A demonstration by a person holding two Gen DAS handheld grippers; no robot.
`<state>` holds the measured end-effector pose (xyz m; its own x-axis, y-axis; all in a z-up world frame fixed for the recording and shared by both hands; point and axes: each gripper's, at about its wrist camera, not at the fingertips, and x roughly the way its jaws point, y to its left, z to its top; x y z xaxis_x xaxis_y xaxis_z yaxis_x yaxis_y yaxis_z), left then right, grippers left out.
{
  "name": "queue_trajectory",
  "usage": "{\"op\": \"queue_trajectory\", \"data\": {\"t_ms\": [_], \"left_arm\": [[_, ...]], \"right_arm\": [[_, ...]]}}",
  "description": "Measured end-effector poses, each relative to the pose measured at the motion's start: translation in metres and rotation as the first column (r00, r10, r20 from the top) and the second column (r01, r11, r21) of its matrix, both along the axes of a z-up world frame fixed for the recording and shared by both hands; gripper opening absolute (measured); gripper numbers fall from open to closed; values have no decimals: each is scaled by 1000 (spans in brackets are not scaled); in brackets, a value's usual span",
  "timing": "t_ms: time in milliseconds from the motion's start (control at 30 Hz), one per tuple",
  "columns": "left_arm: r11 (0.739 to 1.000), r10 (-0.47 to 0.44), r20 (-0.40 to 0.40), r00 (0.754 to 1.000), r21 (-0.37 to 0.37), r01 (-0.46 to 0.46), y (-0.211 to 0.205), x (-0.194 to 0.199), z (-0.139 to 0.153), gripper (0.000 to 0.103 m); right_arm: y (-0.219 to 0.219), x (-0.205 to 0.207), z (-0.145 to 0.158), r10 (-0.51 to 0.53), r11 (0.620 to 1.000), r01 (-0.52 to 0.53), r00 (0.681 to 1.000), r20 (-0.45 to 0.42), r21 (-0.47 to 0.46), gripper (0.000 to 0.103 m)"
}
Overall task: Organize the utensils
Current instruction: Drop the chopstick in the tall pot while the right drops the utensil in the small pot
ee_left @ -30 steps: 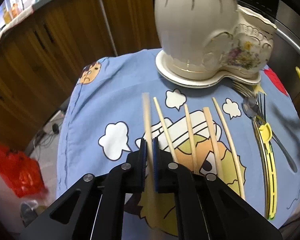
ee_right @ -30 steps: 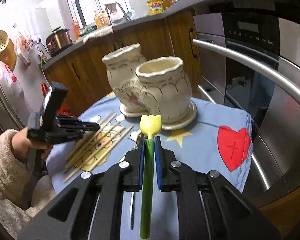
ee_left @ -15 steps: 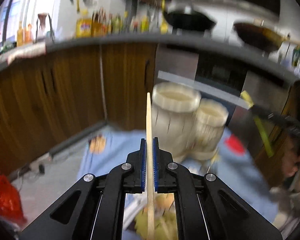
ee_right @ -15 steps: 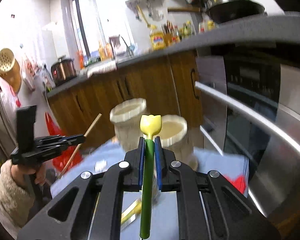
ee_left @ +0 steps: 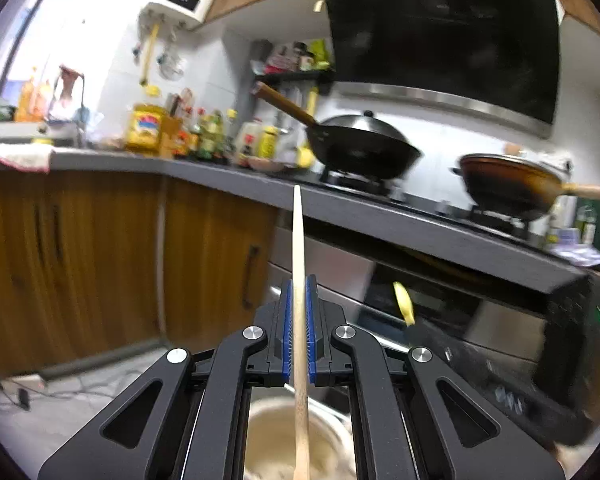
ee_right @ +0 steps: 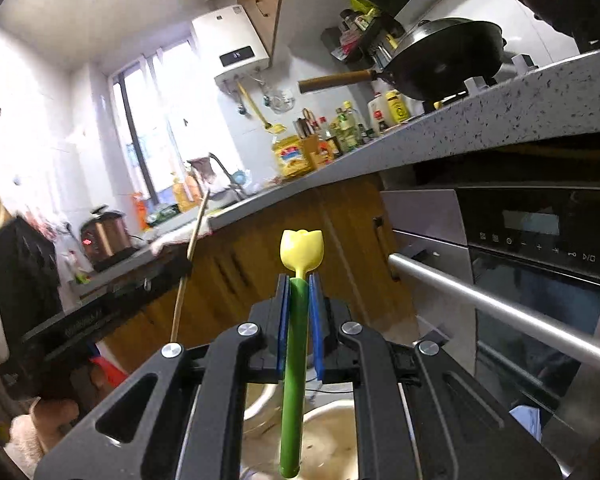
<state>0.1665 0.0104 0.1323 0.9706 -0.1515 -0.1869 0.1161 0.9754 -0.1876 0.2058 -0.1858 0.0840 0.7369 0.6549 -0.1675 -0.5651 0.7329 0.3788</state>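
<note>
My left tongs (ee_left: 299,328) pinch a wooden chopstick (ee_left: 298,264) upright over a cream jar (ee_left: 276,440); my right tongs (ee_right: 300,320) pinch a green utensil (ee_right: 294,360) over the other jar (ee_right: 332,436). Next I must lower each one straight into its jar, then let go.

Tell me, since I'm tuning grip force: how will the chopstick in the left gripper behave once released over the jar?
The chopstick looks thin, straight wood, so probably stiff and light. The left gripper clamps it mid-length, nearly upright, over the cream jar; released, it should drop in. Smooth and narrow, it may lean against the rim.
</note>
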Motion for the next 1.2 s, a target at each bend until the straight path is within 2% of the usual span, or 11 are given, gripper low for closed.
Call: {"op": "queue_trajectory", "data": {"t_ms": [100,167,233,367,567,733,1100,1200], "left_arm": [[999,32,-12,999,9,-32,-1,18,-12,7],[999,43,13,999,0,-43,2,18,-20,7],[998,58,3,998,10,-58,3,21,-26,7],[998,43,8,999,46,-44,4,5,-33,7],[999,4,-79,997,51,0,10,-24,-48,7],[996,25,-124,992,84,-15,5,-40,-63,7],[987,55,-183,982,156,-27,-8,-40,-73,7],[988,60,-191,980,154,-30,-8,-42,-72,14]], "right_arm": [[4,6,-12,-14,1000,14,1000,-12,-28,10],[5,6,-21,-16,999,16,1000,-12,-45,10],[8,8,-29,-11,998,10,1000,-25,-64,10],[10,6,-38,4,996,-6,1000,-28,-88,10],[-2,-7,-47,33,995,-39,997,-69,-91,10],[-10,-25,-53,33,991,-42,997,-71,-127,10],[-4,-31,-63,27,973,-55,992,-127,-223,10],[-5,-32,-63,21,972,-51,991,-134,-229,12]]}}
